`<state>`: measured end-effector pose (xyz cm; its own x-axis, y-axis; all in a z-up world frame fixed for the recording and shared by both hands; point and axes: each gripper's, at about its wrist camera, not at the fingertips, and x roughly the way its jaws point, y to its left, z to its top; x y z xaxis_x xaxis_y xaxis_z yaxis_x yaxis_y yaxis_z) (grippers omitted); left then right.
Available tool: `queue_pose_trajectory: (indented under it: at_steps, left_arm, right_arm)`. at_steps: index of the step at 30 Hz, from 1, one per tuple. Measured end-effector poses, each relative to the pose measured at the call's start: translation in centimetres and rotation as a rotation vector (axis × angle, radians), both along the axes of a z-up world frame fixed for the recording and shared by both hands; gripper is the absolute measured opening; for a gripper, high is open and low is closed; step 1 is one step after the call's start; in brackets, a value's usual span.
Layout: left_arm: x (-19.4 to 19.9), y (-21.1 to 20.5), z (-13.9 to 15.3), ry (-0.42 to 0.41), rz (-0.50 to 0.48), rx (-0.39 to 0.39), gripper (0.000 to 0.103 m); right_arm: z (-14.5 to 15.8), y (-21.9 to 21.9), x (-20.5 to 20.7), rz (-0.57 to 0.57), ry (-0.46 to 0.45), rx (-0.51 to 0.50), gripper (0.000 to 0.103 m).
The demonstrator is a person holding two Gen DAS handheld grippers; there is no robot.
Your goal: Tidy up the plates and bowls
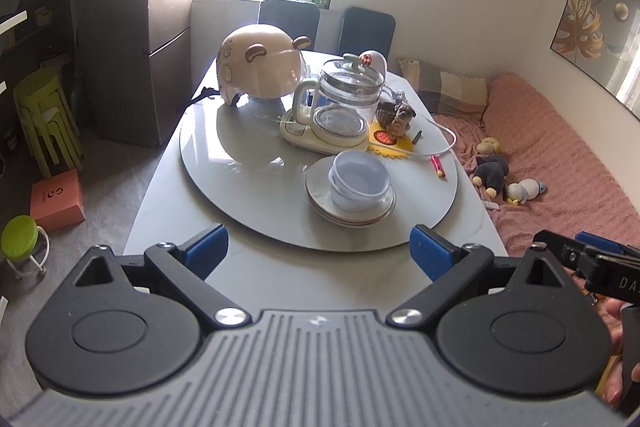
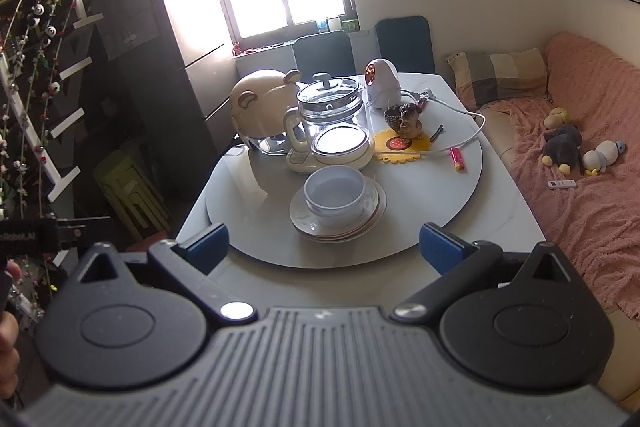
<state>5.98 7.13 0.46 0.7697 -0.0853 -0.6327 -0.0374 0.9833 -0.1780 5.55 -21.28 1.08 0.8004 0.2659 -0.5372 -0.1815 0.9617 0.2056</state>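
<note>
Both my left claw [image 1: 318,253] and right claw [image 2: 323,247] are wide apart and hold nothing, near the bowls [image 1: 359,183] stacked on plates [image 1: 350,203] on the round tray [image 1: 248,187], and I read "DA" on one.

Lower plates [image 2: 340,227] hidden under bowls [image 2: 335,195]

A stack of pale lavender bowls [image 1: 360,183] sits upright, nested one inside another (two rims show in the left wrist view), mouths up and empty. They rest on a stack of shallow white plates [image 1: 348,213] with thin brownish rims, lying flat; how many plates cannot be told. Relative to the glass kettle [image 1: 348,95], the whole pile lies just in front, on the near side, close to its cream base but apart from it.
</note>
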Motion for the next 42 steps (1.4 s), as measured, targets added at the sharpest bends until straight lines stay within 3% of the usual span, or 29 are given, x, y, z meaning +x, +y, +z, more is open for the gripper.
queue_pose_trajectory:
  at_steps: [42]
  left_arm:
    - [0.8,-1.2,0.0,0.022,-0.009,0.012,0.099]
  right_arm:
    - [-0.2,-0.7,0.5,0.015,0.005,-0.009,0.103]
